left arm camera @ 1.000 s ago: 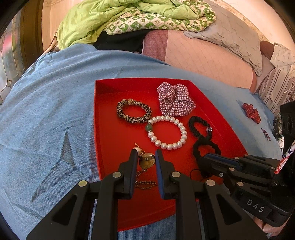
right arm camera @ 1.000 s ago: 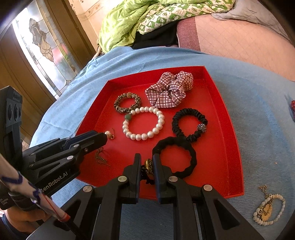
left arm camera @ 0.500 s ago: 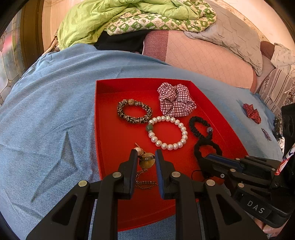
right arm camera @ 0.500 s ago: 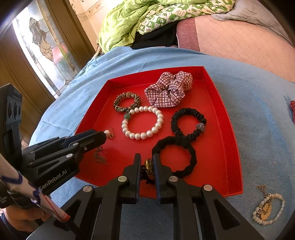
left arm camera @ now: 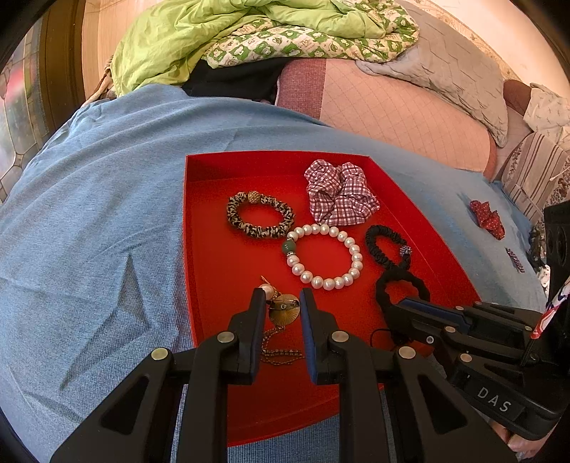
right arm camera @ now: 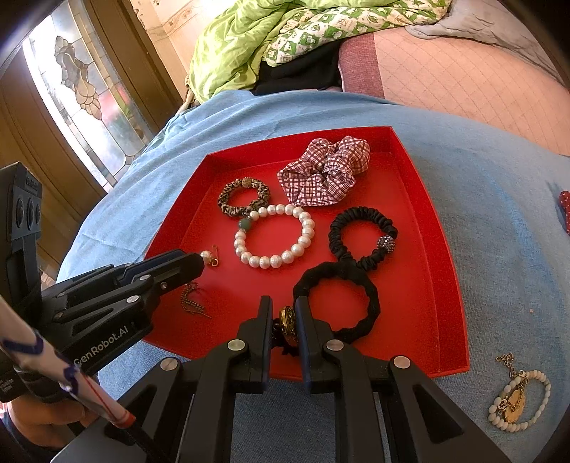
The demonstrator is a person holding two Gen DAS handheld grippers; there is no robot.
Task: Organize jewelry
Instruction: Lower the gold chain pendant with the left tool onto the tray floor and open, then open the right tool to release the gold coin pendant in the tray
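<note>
A red tray (left arm camera: 213,256) (right arm camera: 420,220) lies on a blue cloth. In it are a pearl bracelet (left arm camera: 322,254) (right arm camera: 274,235), a leopard hair tie (left arm camera: 260,213), a plaid scrunchie (left arm camera: 338,194) (right arm camera: 322,178), a beaded black hair tie (right arm camera: 363,237) and a plain black hair tie (right arm camera: 338,302). My left gripper (left arm camera: 283,302) is shut on a gold fan brooch (left arm camera: 283,313) with a chain, low over the tray's near left. My right gripper (right arm camera: 283,313) is shut on a round gold charm (right arm camera: 288,320) beside the plain black hair tie.
On the cloth right of the tray lie a white bead bracelet with a gold pendant (right arm camera: 516,395), a red bow (left arm camera: 488,217) and a small clip (left arm camera: 514,260). A green quilt (left arm camera: 256,32) and pillows lie behind. A stained-glass door (right arm camera: 89,92) stands at the left.
Both grippers stay shut on their pieces and hold almost still. The views have shifted only slightly.
</note>
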